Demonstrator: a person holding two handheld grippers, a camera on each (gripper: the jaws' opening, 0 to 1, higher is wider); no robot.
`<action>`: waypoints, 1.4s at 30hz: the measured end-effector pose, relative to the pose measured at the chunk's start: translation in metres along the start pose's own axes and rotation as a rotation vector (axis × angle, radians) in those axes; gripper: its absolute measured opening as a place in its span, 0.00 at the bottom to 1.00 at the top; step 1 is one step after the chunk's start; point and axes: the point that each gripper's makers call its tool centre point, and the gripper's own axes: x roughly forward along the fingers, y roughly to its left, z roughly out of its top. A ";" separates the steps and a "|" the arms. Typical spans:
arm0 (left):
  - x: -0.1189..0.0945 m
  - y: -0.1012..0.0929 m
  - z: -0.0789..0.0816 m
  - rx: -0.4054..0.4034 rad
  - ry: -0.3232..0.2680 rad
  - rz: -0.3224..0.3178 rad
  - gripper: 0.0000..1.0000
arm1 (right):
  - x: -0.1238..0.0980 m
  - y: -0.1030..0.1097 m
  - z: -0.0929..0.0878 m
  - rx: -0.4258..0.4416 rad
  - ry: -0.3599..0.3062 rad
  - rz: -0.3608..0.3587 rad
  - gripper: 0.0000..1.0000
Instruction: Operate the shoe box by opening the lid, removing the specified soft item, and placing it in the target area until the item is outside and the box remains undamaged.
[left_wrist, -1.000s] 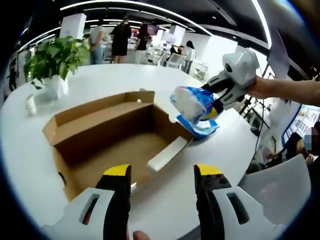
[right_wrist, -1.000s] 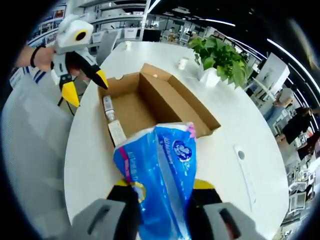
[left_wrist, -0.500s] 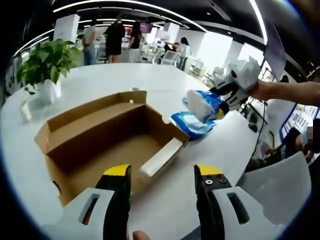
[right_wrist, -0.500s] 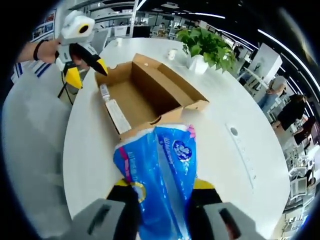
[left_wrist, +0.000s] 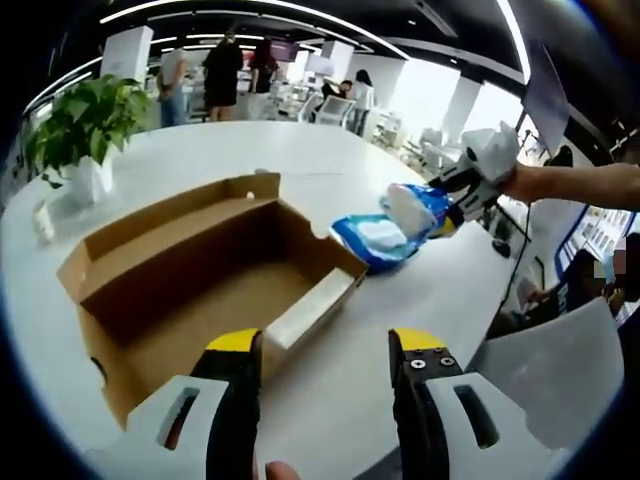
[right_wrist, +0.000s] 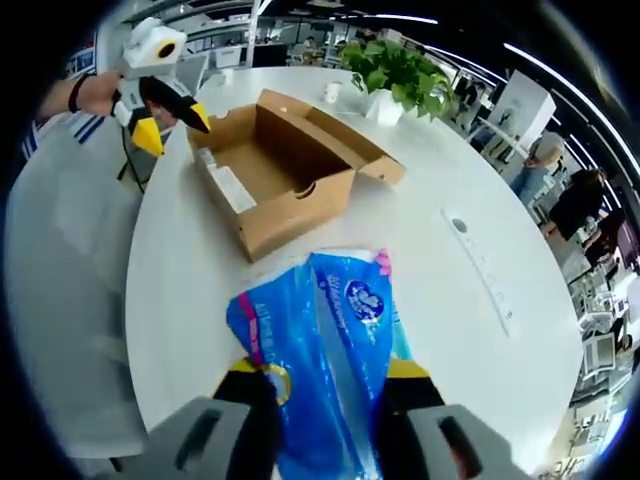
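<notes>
One white table carries one open cardboard shoe box, one potted plant at ten o'clock in the left gripper view, and bare surface all round the box. Inside the box lie one flat white piece and, possibly, a small bottle. One blue plastic soft pack, its print too blurred to read, sits clamped between the right gripper jaws, outside the box over the table. The left gripper stands with jaws apart, holding nothing.
</notes>
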 end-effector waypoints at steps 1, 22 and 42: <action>0.000 0.000 -0.001 -0.001 0.002 -0.001 0.52 | -0.001 0.000 -0.002 0.002 0.002 -0.001 0.33; -0.001 0.005 -0.012 -0.018 0.020 0.018 0.52 | -0.014 -0.013 -0.062 -0.048 0.099 -0.015 0.33; -0.007 0.010 -0.016 -0.037 0.019 0.057 0.52 | -0.027 -0.042 -0.109 -0.034 0.168 -0.028 0.34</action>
